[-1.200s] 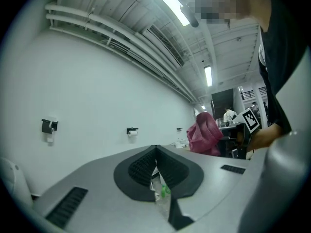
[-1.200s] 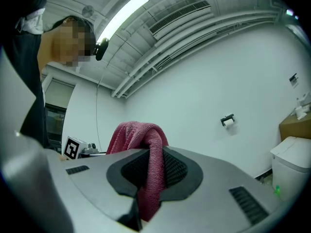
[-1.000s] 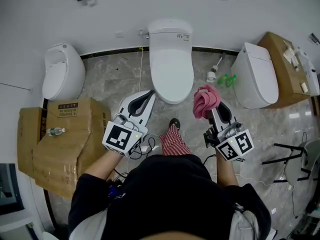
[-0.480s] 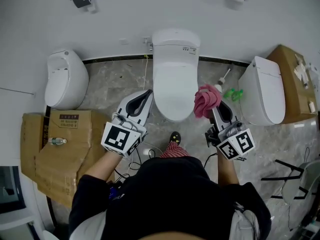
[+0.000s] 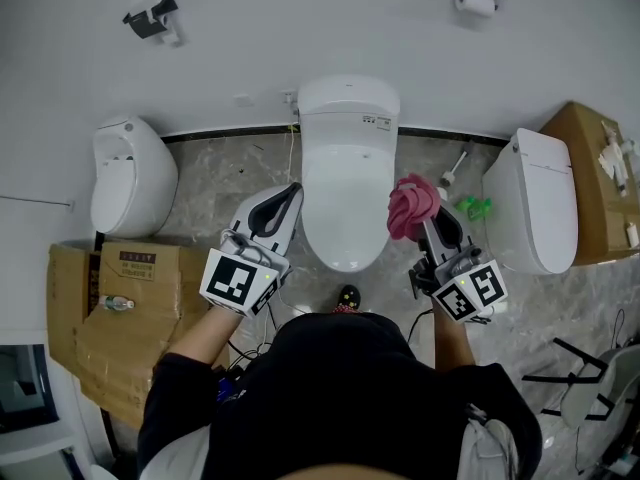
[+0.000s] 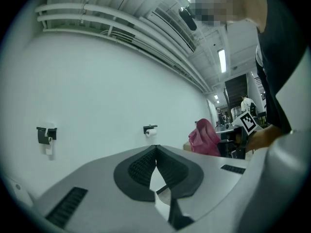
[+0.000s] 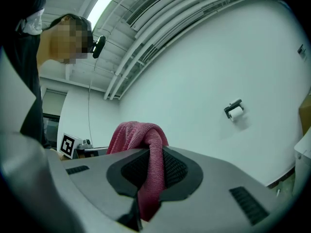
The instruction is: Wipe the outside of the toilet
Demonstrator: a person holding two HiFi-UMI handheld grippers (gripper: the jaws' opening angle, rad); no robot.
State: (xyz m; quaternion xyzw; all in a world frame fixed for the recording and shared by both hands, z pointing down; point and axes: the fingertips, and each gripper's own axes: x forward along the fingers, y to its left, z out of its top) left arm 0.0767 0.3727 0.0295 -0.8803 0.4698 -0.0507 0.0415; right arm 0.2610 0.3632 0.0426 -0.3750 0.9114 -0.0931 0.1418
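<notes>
Approach is judged to be the step in hand, since no wiping contact can be seen. A white ceramic toilet [image 5: 345,168], lid down, is set against the white wall [image 5: 300,28] at the upper centre of the head view, on a grey marble floor [image 5: 220,168]. A pink-red terry cloth [image 5: 410,206] is gripped in the right tongs [image 5: 430,220] and is shown just right of the bowl's edge, bunched above the tips.

In the right gripper view the right tongs [image 7: 150,169] are seen closed narrowly on a fold of the cloth [image 7: 143,135], the rest being draped over the top. Only wall and a toilet-paper holder [image 7: 234,110] are shown beyond, so the cloth is taken to be held clear of the porcelain.

The left tongs [image 5: 288,194] are held just left of the bowl. In the left gripper view the left tongs [image 6: 156,148] are seen pressed together at the tips, with nothing caught between them.

For the next move, the right tongs would need to be tipped downward and brought inward until the bunched cloth is pressed onto the lid or the bowl's right flank, then drawn along the outer shell. As only a narrow fold is held, a firm grip is judged necessary so that the cloth is not dragged out.
</notes>
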